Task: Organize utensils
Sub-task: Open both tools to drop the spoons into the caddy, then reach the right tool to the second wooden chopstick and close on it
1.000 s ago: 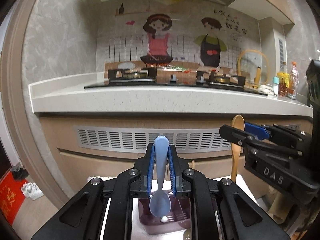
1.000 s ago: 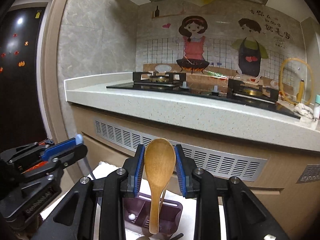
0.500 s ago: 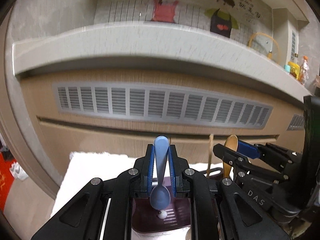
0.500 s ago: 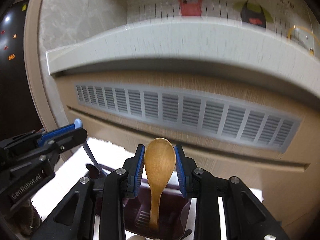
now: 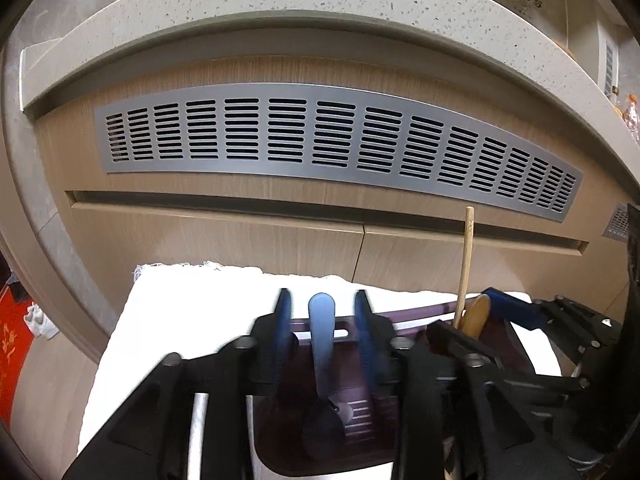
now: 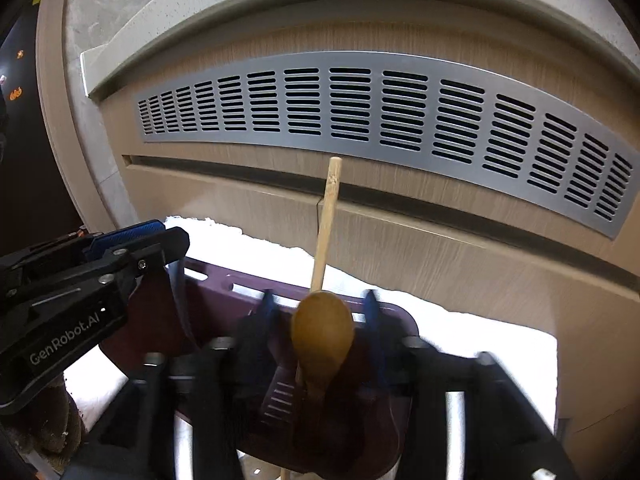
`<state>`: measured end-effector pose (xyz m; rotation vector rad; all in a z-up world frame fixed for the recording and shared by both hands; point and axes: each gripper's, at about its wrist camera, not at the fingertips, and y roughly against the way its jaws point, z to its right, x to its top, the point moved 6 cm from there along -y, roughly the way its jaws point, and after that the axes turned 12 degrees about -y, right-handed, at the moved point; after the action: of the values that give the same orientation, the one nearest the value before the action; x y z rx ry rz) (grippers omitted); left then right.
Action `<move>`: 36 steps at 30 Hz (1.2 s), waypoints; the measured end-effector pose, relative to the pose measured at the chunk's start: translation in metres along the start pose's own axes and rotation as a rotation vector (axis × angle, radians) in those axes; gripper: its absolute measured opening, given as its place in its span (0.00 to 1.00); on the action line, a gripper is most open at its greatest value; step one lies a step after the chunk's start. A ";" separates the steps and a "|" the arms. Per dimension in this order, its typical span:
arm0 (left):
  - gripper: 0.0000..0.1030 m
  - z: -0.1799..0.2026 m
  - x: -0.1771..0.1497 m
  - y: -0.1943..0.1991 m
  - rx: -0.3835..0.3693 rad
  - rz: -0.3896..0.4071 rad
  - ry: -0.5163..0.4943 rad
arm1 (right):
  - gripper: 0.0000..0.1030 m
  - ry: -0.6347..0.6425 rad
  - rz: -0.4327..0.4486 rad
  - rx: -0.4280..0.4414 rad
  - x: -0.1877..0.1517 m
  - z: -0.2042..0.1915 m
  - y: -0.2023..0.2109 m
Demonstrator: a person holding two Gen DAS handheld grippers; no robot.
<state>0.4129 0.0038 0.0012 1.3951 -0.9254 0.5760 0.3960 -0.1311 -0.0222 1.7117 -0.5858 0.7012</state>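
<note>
A speckled pale stone counter edge curves across the top of both views, overhanging wood-grain cabinet fronts that carry a long grey metal vent grille punched with rows of short slots. Below it a dark recessed groove runs the width of the cabinet.

In front of the cabinet sits the table, covered by a white, fuzzy-edged cloth whose far edge lies close to the cabinet face; bare cloth shows to the left of the holder and at the far right in the right wrist view.

On the cloth stands a dark purple plastic utensil holder with rounded corners, a slotted rim and a slotted drain floor. A thin, pale wooden stick rises from it, tilted slightly, well above the rim.

The left tool, black with blue ribbed pads, is spread open over the holder's left part; a smooth blue plastic spoon stands between the pads, bowl down inside the holder, with gaps on both sides. The right tool is likewise released over the right part, and a glossy wooden spoon stands bowl up between its pads, handle down in the holder. Both tools are motion-blurred and crowd the holder's opening.
</note>
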 end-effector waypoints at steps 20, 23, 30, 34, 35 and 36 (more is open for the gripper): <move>0.82 0.030 -0.075 0.114 0.095 -0.008 -0.046 | 0.60 0.093 0.005 0.003 -0.051 0.003 0.103; 0.82 0.047 -0.099 0.117 0.092 -0.058 -0.082 | 0.60 0.118 -0.024 0.002 -0.075 0.002 0.114; 0.82 0.078 -0.146 0.114 0.064 -0.162 -0.151 | 0.60 0.114 -0.140 -0.046 -0.137 0.020 0.117; 0.82 0.085 -0.160 0.107 0.043 -0.200 -0.159 | 0.60 0.087 -0.179 -0.066 -0.155 0.036 0.115; 0.82 0.087 -0.162 0.105 0.034 -0.208 -0.159 | 0.60 0.081 -0.185 -0.068 -0.157 0.039 0.115; 0.82 0.086 -0.163 0.104 0.024 -0.213 -0.159 | 0.60 0.075 -0.190 -0.070 -0.159 0.042 0.115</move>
<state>0.2217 -0.0386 -0.0799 1.5556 -0.8838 0.3204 0.2107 -0.1951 -0.0664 1.6435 -0.3853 0.5995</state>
